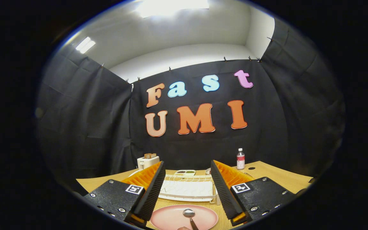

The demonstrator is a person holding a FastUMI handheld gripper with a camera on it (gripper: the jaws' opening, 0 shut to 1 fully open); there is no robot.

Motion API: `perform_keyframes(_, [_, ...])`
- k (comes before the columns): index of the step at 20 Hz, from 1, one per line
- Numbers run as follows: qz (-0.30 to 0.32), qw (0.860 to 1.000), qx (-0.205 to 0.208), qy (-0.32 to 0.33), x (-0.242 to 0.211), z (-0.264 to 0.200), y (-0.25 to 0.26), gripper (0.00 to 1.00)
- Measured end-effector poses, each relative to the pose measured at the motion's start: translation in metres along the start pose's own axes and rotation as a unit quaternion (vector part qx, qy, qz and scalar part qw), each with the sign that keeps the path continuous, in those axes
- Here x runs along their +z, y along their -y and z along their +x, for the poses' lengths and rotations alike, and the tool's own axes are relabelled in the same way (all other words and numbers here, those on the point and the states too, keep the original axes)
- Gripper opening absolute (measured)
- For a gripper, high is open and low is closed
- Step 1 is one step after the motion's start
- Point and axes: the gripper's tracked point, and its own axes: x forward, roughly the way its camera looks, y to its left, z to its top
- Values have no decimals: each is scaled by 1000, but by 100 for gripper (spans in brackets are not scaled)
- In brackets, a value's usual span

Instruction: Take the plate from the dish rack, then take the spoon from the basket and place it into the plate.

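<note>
Wooden table (276, 174) fills the lower frame, black cloth behind. Nearest, at bottom centre, a pink plate (171, 218) holds the spoon (189, 214) between the gripper (187, 187) fingers, spread apart and empty. Beyond sits a white dish rack (187, 188), then toaster (147, 160) and bottle (240, 159).

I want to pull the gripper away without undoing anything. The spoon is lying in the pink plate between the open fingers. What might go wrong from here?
The gripper is open, with the spoon and pink plate low between its fingers, so a low retreat might clip the spoon or nudge the plate. The white dish rack sits just beyond the plate; moving forward may bump it.
</note>
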Motion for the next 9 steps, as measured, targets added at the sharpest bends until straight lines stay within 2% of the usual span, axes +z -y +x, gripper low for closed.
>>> perform_keyframes(9, [-40, 999, 4, 5, -6, -1, -12, 85])
